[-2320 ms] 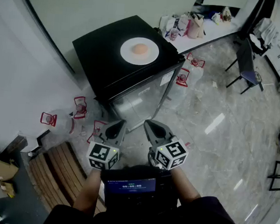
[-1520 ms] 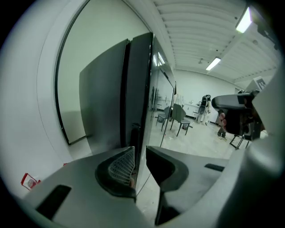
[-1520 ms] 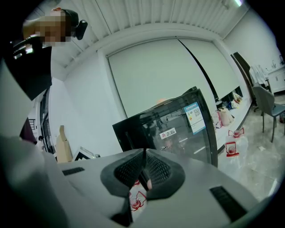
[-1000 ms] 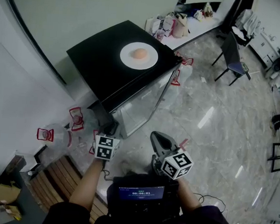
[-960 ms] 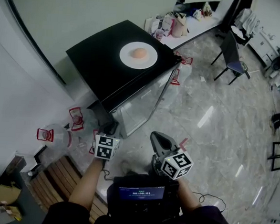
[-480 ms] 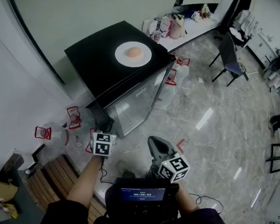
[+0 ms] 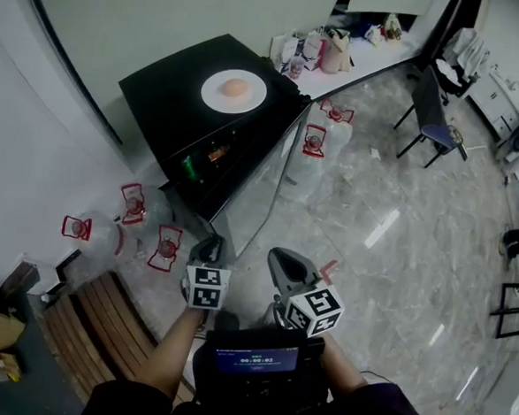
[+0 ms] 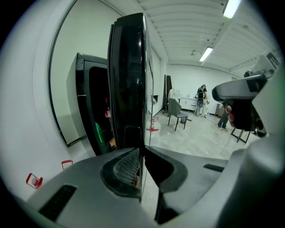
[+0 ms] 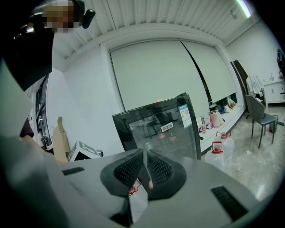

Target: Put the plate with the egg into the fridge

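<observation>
We find nothing we can read for sure. The fridge door (image 9: pixel 151 138) carries a red-and-white sticker (image 9: pixel 167 127) and a blue-and-white label (image 9: pixel 183 116), both too small to read. The chest screen (image 7: pixel 249 361) shows blurred digits. The left cube (image 7: pixel 207 287) and the right cube (image 7: pixel 314 310) bear square markers.

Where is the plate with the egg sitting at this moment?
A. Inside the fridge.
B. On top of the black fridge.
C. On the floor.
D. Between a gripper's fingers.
B: the white plate with the egg rests on the fridge's black top, above its open door.
</observation>
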### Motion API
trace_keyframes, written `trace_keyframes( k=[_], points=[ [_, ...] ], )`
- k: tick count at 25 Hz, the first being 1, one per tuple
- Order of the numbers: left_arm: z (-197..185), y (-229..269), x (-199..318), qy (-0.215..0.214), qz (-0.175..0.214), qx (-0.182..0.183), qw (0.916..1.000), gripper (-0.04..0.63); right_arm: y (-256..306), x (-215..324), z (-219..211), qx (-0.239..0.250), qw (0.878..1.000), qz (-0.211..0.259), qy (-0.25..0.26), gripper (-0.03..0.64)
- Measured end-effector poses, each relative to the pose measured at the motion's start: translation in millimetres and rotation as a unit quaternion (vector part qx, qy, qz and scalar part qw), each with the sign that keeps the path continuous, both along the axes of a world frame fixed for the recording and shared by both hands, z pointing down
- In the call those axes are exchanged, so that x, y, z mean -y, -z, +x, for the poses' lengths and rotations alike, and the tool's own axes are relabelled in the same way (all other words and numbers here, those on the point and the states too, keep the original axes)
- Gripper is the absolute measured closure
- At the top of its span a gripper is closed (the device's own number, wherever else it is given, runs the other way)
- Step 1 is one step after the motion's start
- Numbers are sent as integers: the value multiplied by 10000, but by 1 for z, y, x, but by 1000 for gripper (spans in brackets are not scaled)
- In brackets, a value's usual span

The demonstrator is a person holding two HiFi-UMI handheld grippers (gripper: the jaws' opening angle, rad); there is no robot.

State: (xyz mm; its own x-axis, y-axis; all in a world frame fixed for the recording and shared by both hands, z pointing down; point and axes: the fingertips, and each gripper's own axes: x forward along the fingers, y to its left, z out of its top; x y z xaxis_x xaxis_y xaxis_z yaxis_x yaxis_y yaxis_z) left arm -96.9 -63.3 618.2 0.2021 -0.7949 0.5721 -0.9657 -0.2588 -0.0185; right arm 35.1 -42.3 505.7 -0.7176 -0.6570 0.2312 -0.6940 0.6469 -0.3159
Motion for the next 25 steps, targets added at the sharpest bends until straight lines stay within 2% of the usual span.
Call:
trace_keyframes(
  k=[2,6,9,12,14,18,22,25],
  points=[
    [16,-3,-7,105,-3,-22,9999,557,3,-7,-2,-128,9998,-4,118,594],
    [42,-2,-18,348,37,-91,9993,557,11,-22,-14,-344,9980,-83,522,441],
    [59,2,-27,293,159,-127,9994,557,15,-23,-19,-494,9969,128,601,422],
    [68,11,-47,-31,362,-36,9993,557,13,-17,-27,-514,9961,398,590,398],
    [59,15,-63,-103,482,126,9987,557,12,-13,-36,-561,9962,399,526,358],
    [17,17,-82,233,515,226,9981,557,15,10,-60,-687,9957,611,81,330],
    [-18,29,-79,465,656,257,9964,557,19,33,-89,-1039,9903,904,-162,304],
    [-41,46,-67,499,837,257,9949,557,19,44,-106,-1116,9896,838,-344,272]
  ],
)
